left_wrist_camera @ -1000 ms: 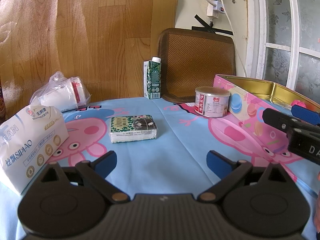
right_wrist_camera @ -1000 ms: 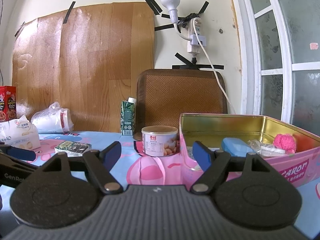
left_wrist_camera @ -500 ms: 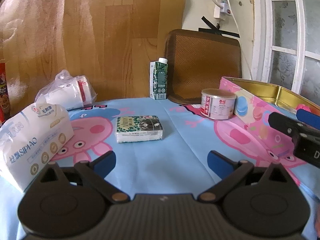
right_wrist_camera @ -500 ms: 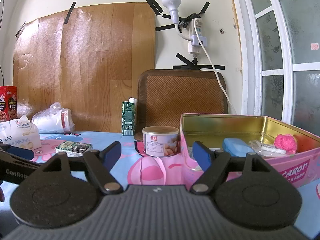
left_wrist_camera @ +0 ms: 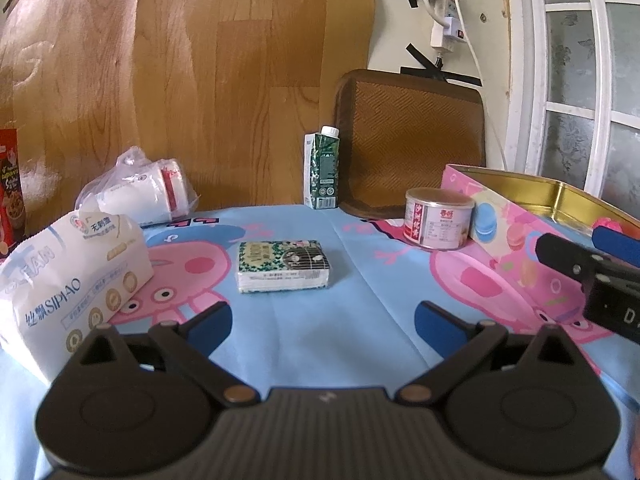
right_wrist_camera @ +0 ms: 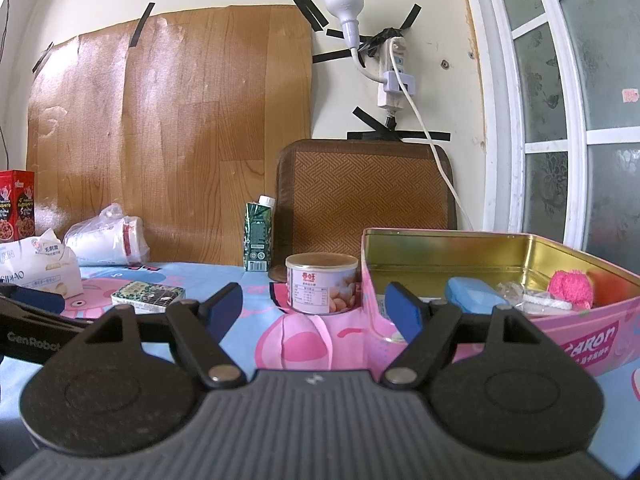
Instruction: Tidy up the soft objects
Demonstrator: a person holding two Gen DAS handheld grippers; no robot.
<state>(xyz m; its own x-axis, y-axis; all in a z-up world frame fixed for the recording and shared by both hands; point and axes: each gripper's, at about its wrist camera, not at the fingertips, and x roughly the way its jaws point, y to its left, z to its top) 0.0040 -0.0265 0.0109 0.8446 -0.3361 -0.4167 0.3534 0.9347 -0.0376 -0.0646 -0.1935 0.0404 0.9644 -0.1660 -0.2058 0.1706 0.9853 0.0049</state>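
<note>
Your left gripper point(left_wrist_camera: 323, 318) and right gripper point(right_wrist_camera: 316, 306) both gape wide, holding nothing, with the small green-patterned tissue pack point(left_wrist_camera: 283, 265) lying on the cartoon-print tablecloth point(left_wrist_camera: 352, 280) just ahead of your left fingers.

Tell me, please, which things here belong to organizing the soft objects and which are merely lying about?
Job: small tissue pack, large tissue bag, pink tin, pink fluffy ball inside it.
Lying about: can, green carton, red box, woven mat.

Readable: "SIPIAO" on the white tissue pack point(left_wrist_camera: 68, 280); "GenRobot" on the left gripper point(right_wrist_camera: 32, 336); "CARON" on the pink tin point(right_wrist_camera: 576, 336).
</note>
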